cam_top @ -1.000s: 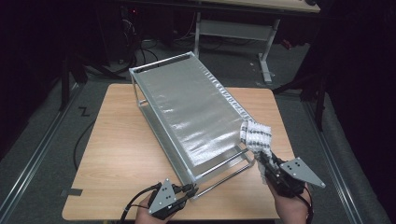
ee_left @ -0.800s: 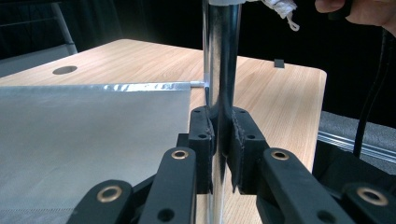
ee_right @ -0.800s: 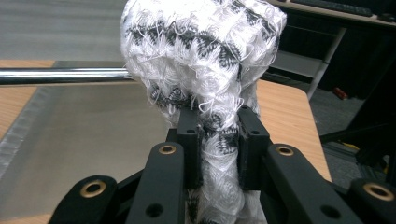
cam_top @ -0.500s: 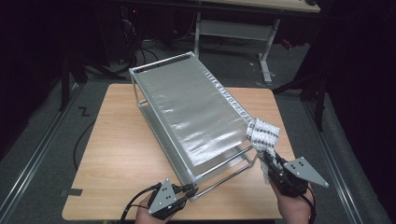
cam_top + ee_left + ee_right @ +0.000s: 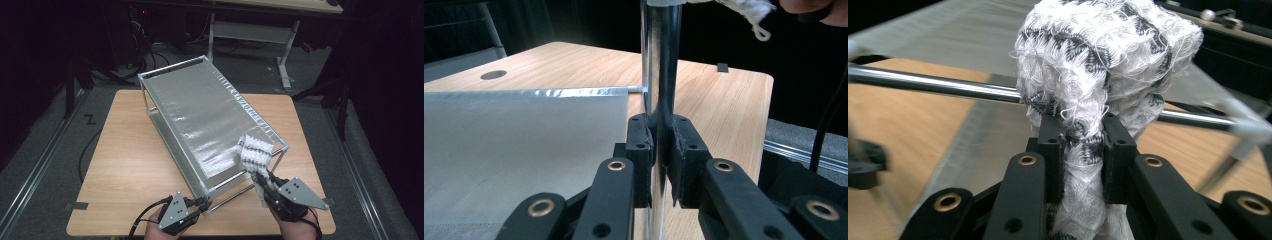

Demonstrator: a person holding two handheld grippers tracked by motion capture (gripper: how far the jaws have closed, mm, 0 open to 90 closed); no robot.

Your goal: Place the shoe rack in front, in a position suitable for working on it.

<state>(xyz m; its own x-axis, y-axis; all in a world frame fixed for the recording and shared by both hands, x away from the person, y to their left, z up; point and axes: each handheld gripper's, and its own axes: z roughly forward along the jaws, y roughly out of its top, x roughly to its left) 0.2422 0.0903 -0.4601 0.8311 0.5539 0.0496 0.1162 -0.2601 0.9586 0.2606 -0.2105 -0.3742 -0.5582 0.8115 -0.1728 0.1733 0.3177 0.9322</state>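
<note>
A metal rack (image 5: 172, 72) with a silvery mesh top stands slanted on the wooden table (image 5: 125, 165). My left gripper (image 5: 202, 205) is at its near corner, shut on the rack's upright chrome post (image 5: 660, 60). My right gripper (image 5: 261, 184) is shut on a white cloth with black pattern (image 5: 255, 152), bunched and held up over the rack's near right corner. In the right gripper view the cloth (image 5: 1108, 65) bulges above the jaws, with a chrome rail (image 5: 933, 85) behind it.
The table's near edge lies just under both hands. Dark floor, cables and another desk frame (image 5: 250, 30) lie beyond the table's far side. A metal floor rail (image 5: 35, 170) runs along the left.
My right gripper has carried the cloth a little toward the right and nearer, lifting it slightly at the rack's corner. The left gripper and the rack have stayed put.
</note>
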